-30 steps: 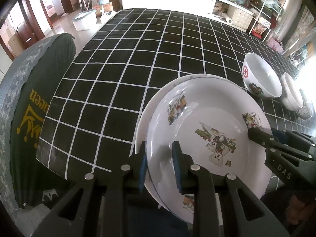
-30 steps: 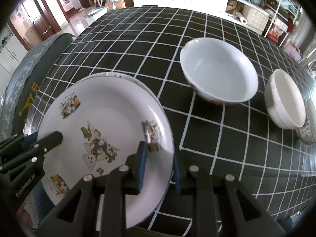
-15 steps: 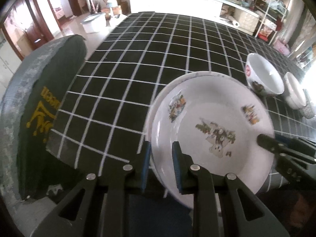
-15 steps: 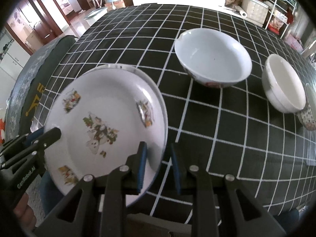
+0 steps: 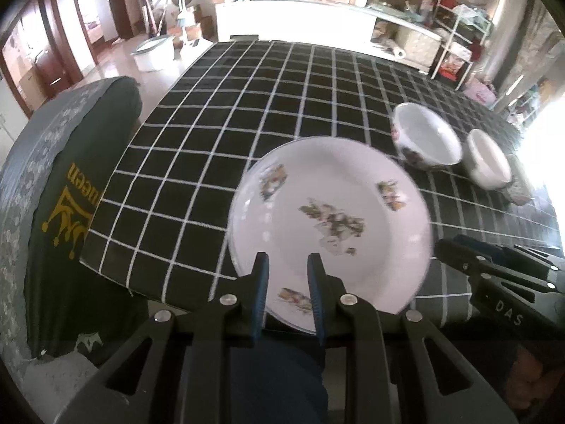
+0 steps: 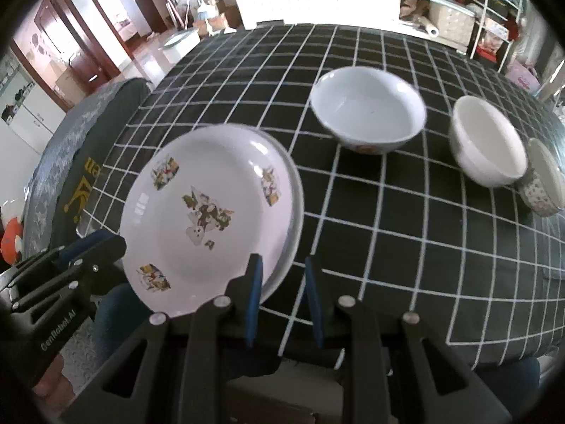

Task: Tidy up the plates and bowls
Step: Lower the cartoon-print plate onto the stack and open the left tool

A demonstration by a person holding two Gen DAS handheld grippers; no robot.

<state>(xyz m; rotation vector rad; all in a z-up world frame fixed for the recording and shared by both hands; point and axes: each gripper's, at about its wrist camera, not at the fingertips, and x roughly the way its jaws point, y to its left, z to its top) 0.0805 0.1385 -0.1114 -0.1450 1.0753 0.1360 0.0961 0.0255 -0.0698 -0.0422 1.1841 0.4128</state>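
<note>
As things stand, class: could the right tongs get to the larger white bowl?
Probably yes. The right tongs are open and hold nothing; the larger white bowl stands ahead on bare checked cloth, with the stacked plates off to the left.

White dishes on my black desk

My plate shows cartoon prints; the desk has white grid lines.

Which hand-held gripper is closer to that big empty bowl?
Right. The right hand-held gripper sits nearer the big bowl; the left hand-held gripper is across the plate.
</note>
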